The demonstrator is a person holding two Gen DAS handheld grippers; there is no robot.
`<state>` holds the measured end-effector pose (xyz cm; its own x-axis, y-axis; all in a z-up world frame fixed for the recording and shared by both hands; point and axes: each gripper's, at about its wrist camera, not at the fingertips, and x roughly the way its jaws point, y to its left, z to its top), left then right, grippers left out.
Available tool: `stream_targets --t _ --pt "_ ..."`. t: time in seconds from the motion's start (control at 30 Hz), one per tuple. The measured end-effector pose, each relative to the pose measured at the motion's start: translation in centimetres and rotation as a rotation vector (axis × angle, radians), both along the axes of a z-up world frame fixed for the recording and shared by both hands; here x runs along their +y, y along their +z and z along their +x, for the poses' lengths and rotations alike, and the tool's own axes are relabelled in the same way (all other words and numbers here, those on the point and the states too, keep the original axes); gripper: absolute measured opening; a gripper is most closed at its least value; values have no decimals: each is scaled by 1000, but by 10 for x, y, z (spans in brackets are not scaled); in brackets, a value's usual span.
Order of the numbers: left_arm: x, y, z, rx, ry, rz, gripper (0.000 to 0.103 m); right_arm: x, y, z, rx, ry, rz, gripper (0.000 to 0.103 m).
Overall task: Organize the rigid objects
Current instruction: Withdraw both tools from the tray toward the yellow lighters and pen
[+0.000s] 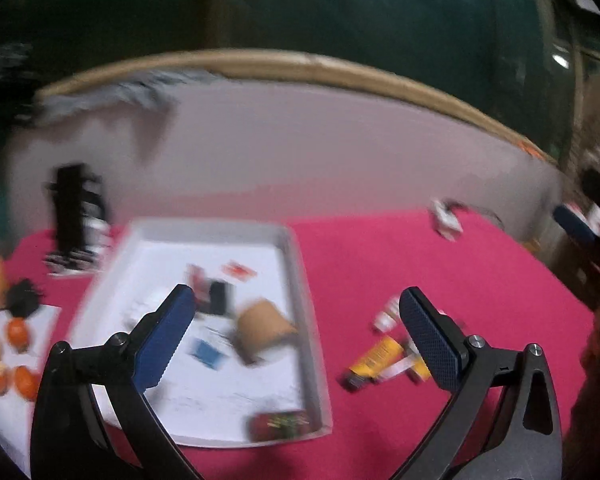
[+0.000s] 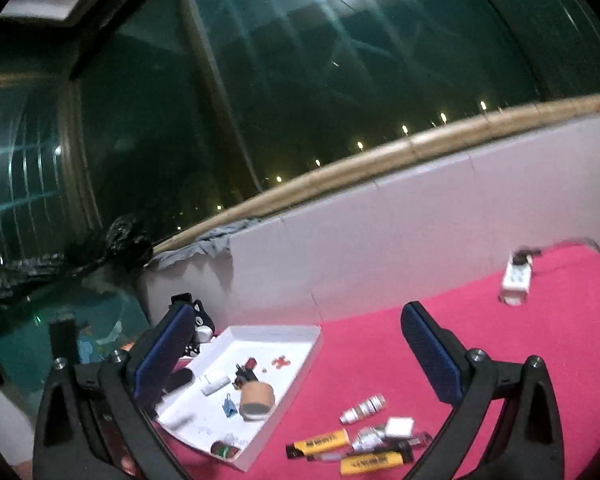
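Both tools hung above the pink tabletop (image 2: 380, 344) with nothing in them. The left hand-held gripper (image 1: 296, 320) had its blue-padded fingers (image 1: 168, 332) spread wide, and the right hand-held gripper (image 2: 296, 344) was spread just as wide. Ahead of the left one and slightly toward its left finger lay the white tray (image 1: 296, 264), holding a tan cylinder (image 1: 260, 330), a small blue clip (image 1: 206, 350), some dark little pieces too blurred to name, and a red and green item (image 1: 280, 424) in the near corner. From the right one, the same tray (image 2: 300, 364) sat under its left finger. Between its fingers, low and close, the loose pieces lay in a bunch on the cloth: two yellow lighters (image 2: 320, 442), two small silvery bottles (image 2: 362, 404) and a white square block (image 2: 399, 426). Far off past its right finger, a white charger (image 2: 516, 278) rested near the grey wall (image 2: 380, 220).
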<state>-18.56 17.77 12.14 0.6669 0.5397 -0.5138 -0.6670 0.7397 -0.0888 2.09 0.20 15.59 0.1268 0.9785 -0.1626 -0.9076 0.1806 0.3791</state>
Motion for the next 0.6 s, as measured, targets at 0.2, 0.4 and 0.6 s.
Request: stream_targets --t 0.2,0.4,0.6 --pt "-16 -46 61 152 -245 -130 103 -21 -26 25 22 -49 -55 103" --pt "-25 -78 116 257 -337 -169 103 -42 -43 53 130 -64 -50 103" --pt "-10 -106 147 355 -277 -225 103 -55 -46 65 154 -75 -32 103"
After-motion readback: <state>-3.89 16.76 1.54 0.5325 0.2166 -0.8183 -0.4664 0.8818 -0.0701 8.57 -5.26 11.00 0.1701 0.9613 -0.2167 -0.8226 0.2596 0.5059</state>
